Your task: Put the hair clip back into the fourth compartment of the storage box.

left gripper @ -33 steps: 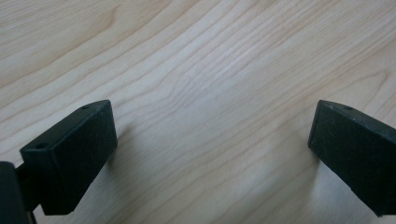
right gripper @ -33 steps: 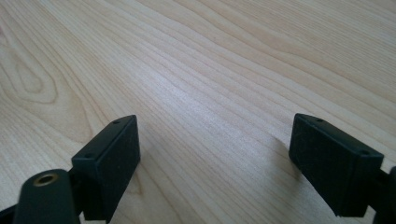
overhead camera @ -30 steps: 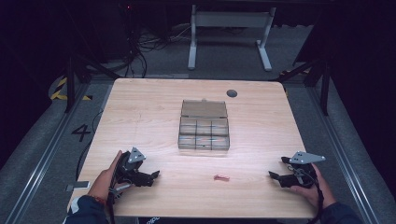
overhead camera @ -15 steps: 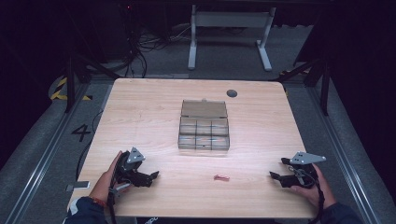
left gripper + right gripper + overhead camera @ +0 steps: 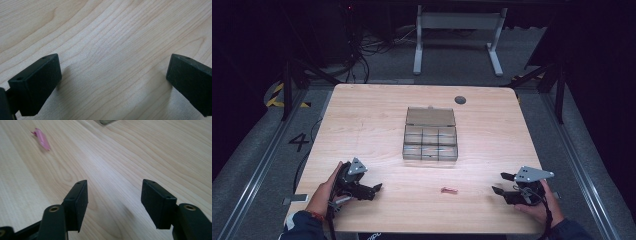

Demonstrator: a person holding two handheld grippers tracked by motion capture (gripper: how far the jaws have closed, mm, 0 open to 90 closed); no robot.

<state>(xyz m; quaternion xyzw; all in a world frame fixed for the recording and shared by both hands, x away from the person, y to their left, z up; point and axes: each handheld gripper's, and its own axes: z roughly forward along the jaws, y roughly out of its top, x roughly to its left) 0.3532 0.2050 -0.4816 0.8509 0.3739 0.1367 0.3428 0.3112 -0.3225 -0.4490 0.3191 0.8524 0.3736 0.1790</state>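
At the near edge of the table, the left gripper rests low over the wood in the person's left hand, jaws spread wide and holding nothing; the left gripper view confirms bare tabletop between them. On the opposite near corner, the right gripper sits in the right hand, jaws likewise parted with nothing between them. Between the two grippers, somewhat nearer the right one, a small pink piece lies flat on the wood, clear of both; the right gripper view shows it ahead and to the left of the jaws. Farther back, at mid-table, stands a clear compartment box with its lid open. A dark round grommet is set near the far edge.
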